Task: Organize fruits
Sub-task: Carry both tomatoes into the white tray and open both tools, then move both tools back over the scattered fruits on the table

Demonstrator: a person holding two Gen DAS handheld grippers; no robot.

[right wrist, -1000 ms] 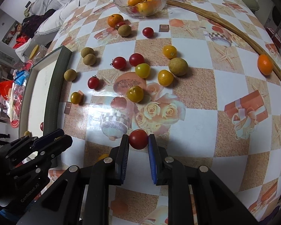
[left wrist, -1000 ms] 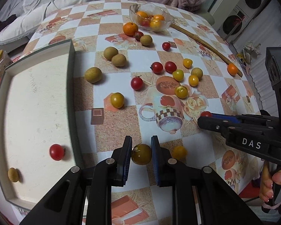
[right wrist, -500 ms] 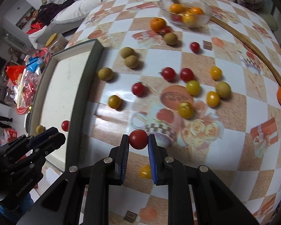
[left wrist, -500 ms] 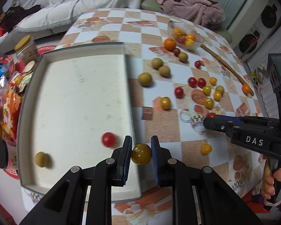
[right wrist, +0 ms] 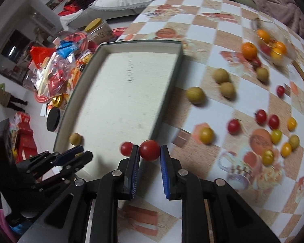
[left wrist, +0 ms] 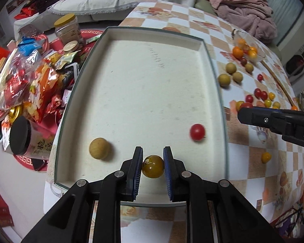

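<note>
Hovering over the tray (left wrist: 143, 85), the left hand-held gripper (left wrist: 153, 165) clamps a yellow tomato (left wrist: 153, 166), while the right hand-held gripper (right wrist: 149, 150), gripping a red tomato (right wrist: 149, 149), hangs beside the tray's right rim

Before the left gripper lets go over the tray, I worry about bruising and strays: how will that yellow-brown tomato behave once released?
The yellow-brown tomato is round and glossy, so it will probably roll on the flat tray. The raised rim should stop it. It looks small and thin-skinned, so the left gripper should likely release low.
</note>
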